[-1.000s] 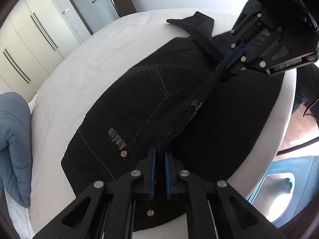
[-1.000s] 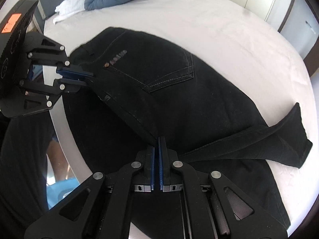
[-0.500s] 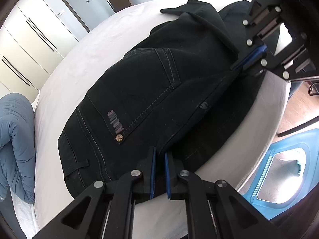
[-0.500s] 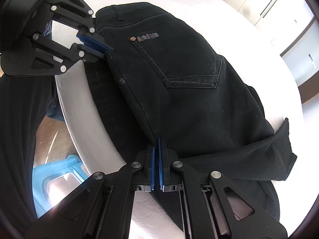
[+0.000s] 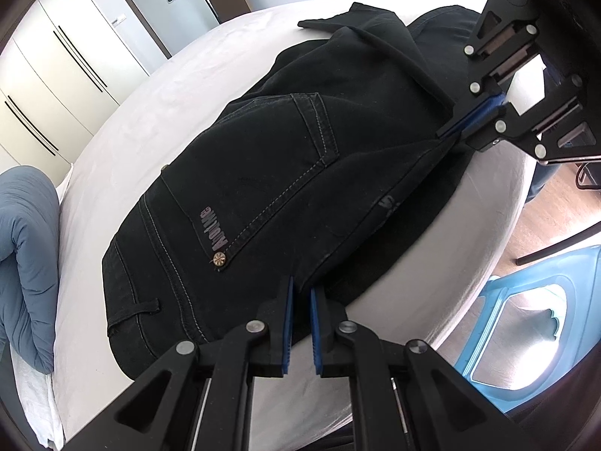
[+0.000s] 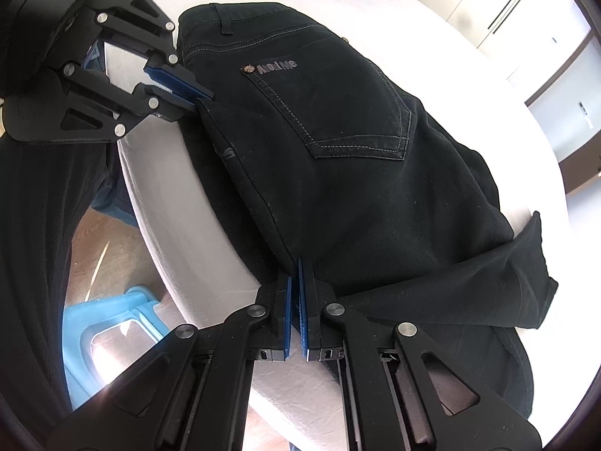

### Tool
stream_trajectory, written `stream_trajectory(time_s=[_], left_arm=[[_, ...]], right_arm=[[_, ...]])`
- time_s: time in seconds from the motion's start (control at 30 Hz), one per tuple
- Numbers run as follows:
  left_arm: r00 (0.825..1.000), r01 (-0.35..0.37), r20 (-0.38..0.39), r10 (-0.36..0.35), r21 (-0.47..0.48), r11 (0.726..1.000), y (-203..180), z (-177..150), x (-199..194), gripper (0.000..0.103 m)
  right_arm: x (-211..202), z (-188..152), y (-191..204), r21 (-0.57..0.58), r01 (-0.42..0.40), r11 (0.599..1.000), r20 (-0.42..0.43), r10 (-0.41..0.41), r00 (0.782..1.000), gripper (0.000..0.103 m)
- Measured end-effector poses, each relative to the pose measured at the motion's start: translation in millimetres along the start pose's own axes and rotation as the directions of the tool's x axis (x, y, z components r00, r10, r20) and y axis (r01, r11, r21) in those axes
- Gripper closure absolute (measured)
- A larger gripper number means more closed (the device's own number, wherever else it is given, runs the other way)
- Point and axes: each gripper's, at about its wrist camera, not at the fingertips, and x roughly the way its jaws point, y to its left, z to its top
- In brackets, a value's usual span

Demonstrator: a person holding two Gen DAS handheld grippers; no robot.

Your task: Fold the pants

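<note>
Black pants (image 5: 285, 158) lie on a white bed (image 5: 157, 105), folded lengthwise with the back pocket and logo facing up; they also show in the right wrist view (image 6: 357, 173). My left gripper (image 5: 300, 293) is shut on the pants' near folded edge by the waist. My right gripper (image 6: 296, 274) is shut on the same edge further down the leg. Each gripper shows in the other's view, the right gripper (image 5: 456, 129) at the upper right and the left gripper (image 6: 195, 99) at the upper left. A leg end (image 6: 526, 270) lies folded across at the right.
A blue duvet (image 5: 26, 255) lies at the bed's left end. A light blue plastic stool (image 5: 526, 323) stands on the wooden floor beside the bed edge. White wardrobes (image 5: 56, 67) and a door stand behind. The person's dark clothing fills the left of the right wrist view.
Both grippers have pulled the held edge of the pants toward the bed's near edge. The pants slid with them and now reach the mattress rim.
</note>
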Motion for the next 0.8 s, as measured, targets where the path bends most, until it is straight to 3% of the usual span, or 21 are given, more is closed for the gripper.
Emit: stream_trajectory(time_s=[0.2, 0.33, 0.4, 0.47, 0.53, 0.7, 0.8], left_arm=[[1.0, -0.002, -0.002, 0.002, 0.002, 1.0, -3.4, -5.1, -0.3, 0.095], [1.0, -0.01, -0.004, 0.01, -0.025, 1.0, -0.5, -4.2, -0.7, 0.084], [1.0, -0.021, -0.007, 0.021, -0.036, 0.999, 1.4, -4.7, -6.1, 0.073], [1.0, -0.023, -0.005, 0.023, -0.041, 0.999, 2.8, -5.3, -14.9, 0.05], [1.0, -0.009, 0.007, 0.01, -0.064, 0.998, 6.3, -5.3, -26.4, 0.04], [0.999, 0.01, 0.036, -0.003, -0.186, 0.983, 26.9, 3.2, -44.0, 0.04], [0.998, 0.043, 0.057, -0.026, -0.32, 0.947, 45.3, 16.3, -38.1, 0.04]], right_arm=[[0.2, 2.5, 4.1, 0.003, -0.008, 1.0, 0.007, 0.008, 1.0, 0.101], [12.2, 3.2, 6.8, 0.002, -0.013, 1.0, -0.013, 0.013, 1.0, 0.101], [16.4, 2.9, 0.9, 0.037, -0.035, 0.999, -0.014, 0.036, 0.999, 0.1], [18.2, 3.4, -4.8, 0.081, -0.06, 0.995, -0.011, 0.061, 0.998, 0.1], [18.1, 2.0, -6.7, 0.094, -0.068, 0.993, -0.006, 0.069, 0.998, 0.1], [19.1, 2.3, -3.0, 0.099, -0.052, 0.994, 0.001, 0.052, 0.999, 0.1], [18.2, 3.9, 3.8, 0.083, -0.016, 0.996, -0.006, 0.016, 1.0, 0.1]])
